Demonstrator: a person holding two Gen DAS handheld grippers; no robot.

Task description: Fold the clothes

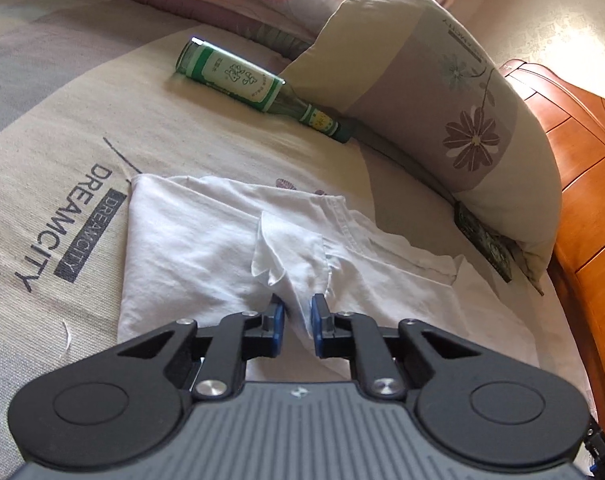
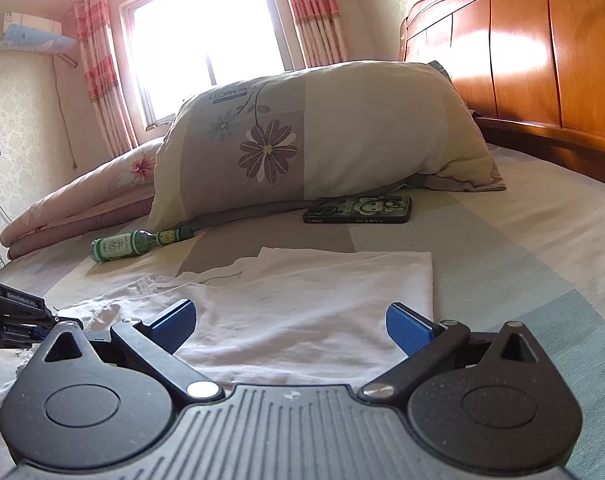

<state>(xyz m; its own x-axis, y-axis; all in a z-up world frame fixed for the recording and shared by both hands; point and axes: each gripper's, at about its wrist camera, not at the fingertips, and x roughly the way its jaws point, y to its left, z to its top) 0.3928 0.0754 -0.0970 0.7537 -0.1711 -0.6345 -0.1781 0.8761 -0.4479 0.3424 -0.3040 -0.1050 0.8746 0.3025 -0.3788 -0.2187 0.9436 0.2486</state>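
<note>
White T-shirt (image 1: 206, 232) spread flat on the bed (image 1: 62, 128), partly folded, near a pillow (image 2: 322, 136) printed with flowers. Left tool (image 1: 296, 312) pinched tight on a raised fold of the shirt, blue pads nearly meeting with cloth between. Right tool (image 2: 290, 320) spread wide above the shirt's near edge, gripping nothing. "DREAMCITY" printed twice on the bed sheet (and once more, upside down, on the pillow). Green bottle (image 1: 254, 84) lying on its side beside the pillow, label characters too small to read. "CLASSIC" legible on a dark phone case (image 2: 358, 210) just before the pillow
</note>
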